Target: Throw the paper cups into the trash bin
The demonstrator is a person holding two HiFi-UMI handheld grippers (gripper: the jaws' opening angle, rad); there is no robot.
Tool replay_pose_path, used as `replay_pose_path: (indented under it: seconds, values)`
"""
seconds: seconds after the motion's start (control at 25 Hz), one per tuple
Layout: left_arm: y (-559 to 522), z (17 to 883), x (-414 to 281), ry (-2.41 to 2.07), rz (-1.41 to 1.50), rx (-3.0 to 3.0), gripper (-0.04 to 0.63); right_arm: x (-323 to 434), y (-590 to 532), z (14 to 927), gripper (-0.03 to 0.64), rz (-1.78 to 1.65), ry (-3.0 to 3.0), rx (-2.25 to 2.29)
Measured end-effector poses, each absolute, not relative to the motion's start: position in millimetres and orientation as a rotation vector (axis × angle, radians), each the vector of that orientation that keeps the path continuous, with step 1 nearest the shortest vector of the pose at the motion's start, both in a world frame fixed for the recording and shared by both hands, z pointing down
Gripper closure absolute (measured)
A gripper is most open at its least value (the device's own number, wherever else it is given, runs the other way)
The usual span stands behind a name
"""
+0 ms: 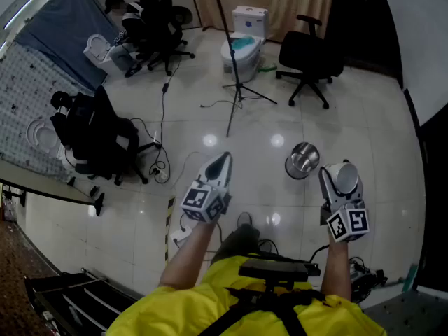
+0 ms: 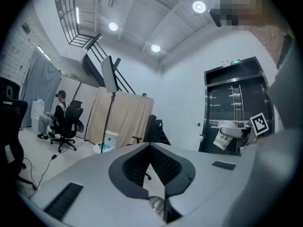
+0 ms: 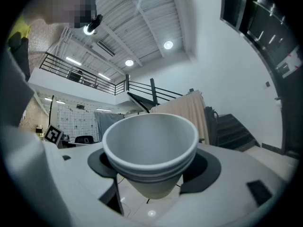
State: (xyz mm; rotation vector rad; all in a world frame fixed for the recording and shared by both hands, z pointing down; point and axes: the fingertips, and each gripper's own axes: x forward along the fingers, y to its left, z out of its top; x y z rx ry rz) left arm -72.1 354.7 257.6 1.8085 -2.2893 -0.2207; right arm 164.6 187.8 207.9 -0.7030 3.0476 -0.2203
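Observation:
My right gripper (image 1: pixel 341 182) is shut on a stack of white paper cups (image 1: pixel 344 176), held mouth up at chest height. In the right gripper view the cups (image 3: pixel 150 148) fill the space between the jaws, which press on their sides. A round silver trash bin (image 1: pixel 302 159) stands on the shiny floor just left of and beyond that gripper. My left gripper (image 1: pixel 222 159) points forward at the same height, shut with nothing in it; in its own view the fingertips (image 2: pixel 150 146) meet. The left gripper view also catches the cups (image 2: pixel 224 136) off to the right.
A tripod stand (image 1: pixel 236 89) rises beyond the left gripper, with cables (image 1: pixel 162 166) trailing over the floor. Black office chairs stand at the left (image 1: pixel 98 135), back left (image 1: pixel 159 30) and back right (image 1: pixel 308 54). A white toilet (image 1: pixel 243 44) sits at the back.

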Motion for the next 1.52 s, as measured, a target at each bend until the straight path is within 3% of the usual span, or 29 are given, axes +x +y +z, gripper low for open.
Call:
replay_pose_path:
  seconds: [0.32,0.52,0.64,0.84,1.08,1.28,1.52]
  values:
    - [259.0,282.0,-181.0,-2.284,-0.245,1.832,0.604,56.9,95.0,231.2,0.265,-0.205,3.053,-0.715]
    - [151.1,252.3,-274.6,-2.249,-0.223,1.953,0.603,-20.3,-0.3,216.4,0.265,-0.199,2.971,-0.861]
    - [73.8,228.2,-295.2,-2.146,-0.195,2.11,0.604,-28.8,-43.6,196.2,0.265,-0.172,2.908,-1.024]
    - [-19.7,227.6,-227.5,-1.657,-0.214,2.449,0.601,29.8,-67.2,193.7,0.265,-0.185,2.794,-1.353]
    - [-82.9,244.0,-126.3,-1.449,-0.212,2.527,0.603,110.8,-81.0,223.1,0.265,-0.285,2.719,-1.588]
    - [-117.1,338.7,-75.7,-1.365,-0.097,2.507,0.603,133.5,-122.5,369.5,0.265,-0.561,2.764,-1.653]
    - [-131.8,502.6,-56.2,-1.316,-0.037,2.421,0.603,114.2,-157.6,724.7,0.265,-1.063,2.91,-1.746]
